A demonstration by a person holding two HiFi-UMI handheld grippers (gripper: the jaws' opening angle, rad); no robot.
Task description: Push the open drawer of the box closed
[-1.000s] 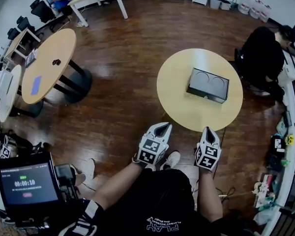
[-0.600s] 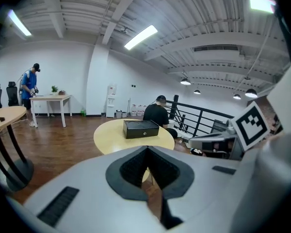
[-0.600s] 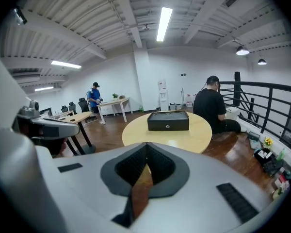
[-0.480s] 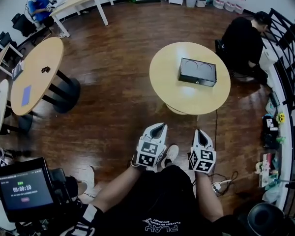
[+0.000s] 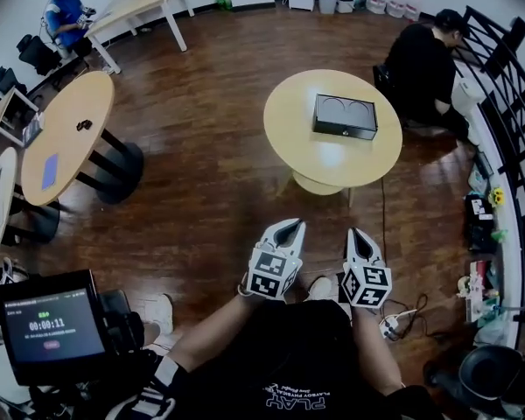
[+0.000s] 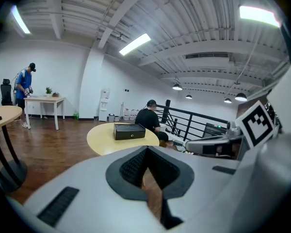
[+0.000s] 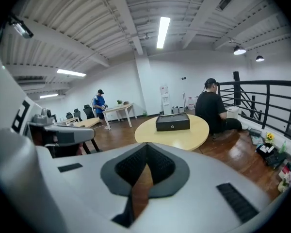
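A: Where's the box (image 5: 345, 116)?
B: On the round table (image 5: 302, 151), toward its far side, front facing us, well apart from both grippers.
A: What's around it?
B: Open wood floor (image 5: 219, 182) lies between. A seated person in black (image 5: 423, 59) is just behind the table, beside the railing (image 5: 507, 94). Another round table (image 5: 70, 134) stands well off left.
A: Jaws?
B: The left gripper (image 5: 285, 227) and right gripper (image 5: 359, 234) are both closed tip to tip, holding nothing.
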